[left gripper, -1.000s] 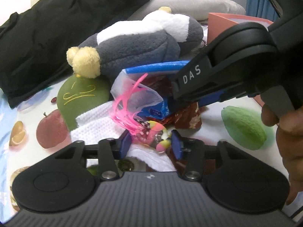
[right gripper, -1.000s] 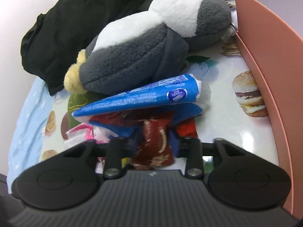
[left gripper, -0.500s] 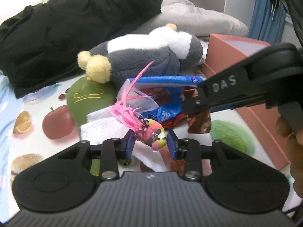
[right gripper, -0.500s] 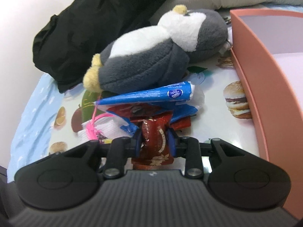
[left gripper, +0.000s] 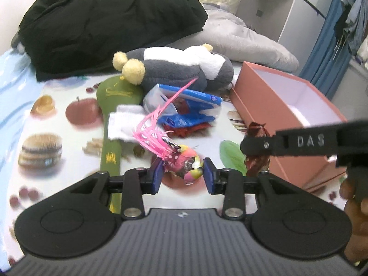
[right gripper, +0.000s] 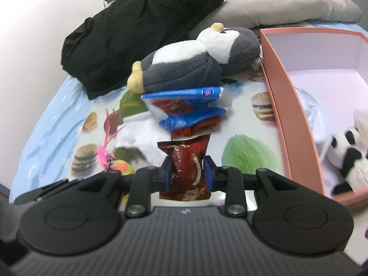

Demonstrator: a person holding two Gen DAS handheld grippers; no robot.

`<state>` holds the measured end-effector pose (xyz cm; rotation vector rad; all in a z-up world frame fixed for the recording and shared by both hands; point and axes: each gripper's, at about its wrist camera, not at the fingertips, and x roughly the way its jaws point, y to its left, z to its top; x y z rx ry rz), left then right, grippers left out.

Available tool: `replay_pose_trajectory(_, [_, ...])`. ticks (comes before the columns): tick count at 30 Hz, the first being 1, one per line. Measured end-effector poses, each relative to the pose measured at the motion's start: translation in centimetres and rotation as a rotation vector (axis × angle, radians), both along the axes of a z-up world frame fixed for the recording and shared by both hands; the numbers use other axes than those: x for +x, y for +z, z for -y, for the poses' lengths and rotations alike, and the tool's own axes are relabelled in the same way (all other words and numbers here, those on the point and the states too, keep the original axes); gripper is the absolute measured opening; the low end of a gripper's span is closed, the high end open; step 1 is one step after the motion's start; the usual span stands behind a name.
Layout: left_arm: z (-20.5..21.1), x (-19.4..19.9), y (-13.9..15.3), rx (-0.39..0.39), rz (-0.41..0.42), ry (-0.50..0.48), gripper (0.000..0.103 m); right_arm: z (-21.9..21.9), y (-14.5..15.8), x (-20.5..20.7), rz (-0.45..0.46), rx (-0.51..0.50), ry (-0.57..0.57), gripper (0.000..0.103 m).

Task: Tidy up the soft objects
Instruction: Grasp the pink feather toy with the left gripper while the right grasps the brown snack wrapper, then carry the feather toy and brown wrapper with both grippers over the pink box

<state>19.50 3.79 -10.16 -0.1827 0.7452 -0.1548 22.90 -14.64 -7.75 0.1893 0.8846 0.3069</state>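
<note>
My left gripper (left gripper: 181,176) is shut on a small pink toy bird with long pink feathers (left gripper: 179,158), lifted above the printed tablecloth. My right gripper (right gripper: 186,172) is shut on a dark red snack packet (right gripper: 185,163), also raised; in the left wrist view that gripper (left gripper: 255,148) reaches in from the right with the red packet (left gripper: 257,158) in it. Behind lie a grey and white plush penguin (left gripper: 179,66), a pile of blue and red wrappers (left gripper: 191,108), a white cloth (left gripper: 124,124) and a green plush (left gripper: 115,96). A pink box (right gripper: 283,101) stands at the right.
A black garment (left gripper: 103,25) and a grey pillow (left gripper: 239,39) lie at the back of the bed. Inside the pink box sits a black and white plush (right gripper: 345,158). A hand (left gripper: 354,225) holds the right gripper's handle. A blue curtain (left gripper: 326,53) hangs far right.
Both grippers have risen and drawn back from the pile, the left with the pink bird, the right with the red packet. The pile and the penguin now look smaller and farther off.
</note>
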Motion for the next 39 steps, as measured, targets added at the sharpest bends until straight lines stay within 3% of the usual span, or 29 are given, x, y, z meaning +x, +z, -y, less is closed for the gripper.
replay_pose_trajectory(8, [0.1,-4.9,0.5,-0.063,-0.014,0.026,0.042,1.1,-0.1,-5.6,0.008,-0.021,-0.004,0.032])
replay_pose_trajectory(17, [0.3,-6.2,2.4,-0.122,0.002,0.017,0.042,2.1,1.1,-8.6,0.071,-0.04,-0.006,0.032])
replay_pose_trajectory(32, [5.1,-0.5,13.1,-0.204,0.186,-0.11,0.042,7.3,10.8,-6.9,0.308,-0.043,-0.084,0.032])
replay_pose_trajectory(39, [10.1,3.5,16.3,-0.225,0.19,-0.186,0.042,11.4,14.4,-5.8,0.382,-0.089,-0.152,0.032])
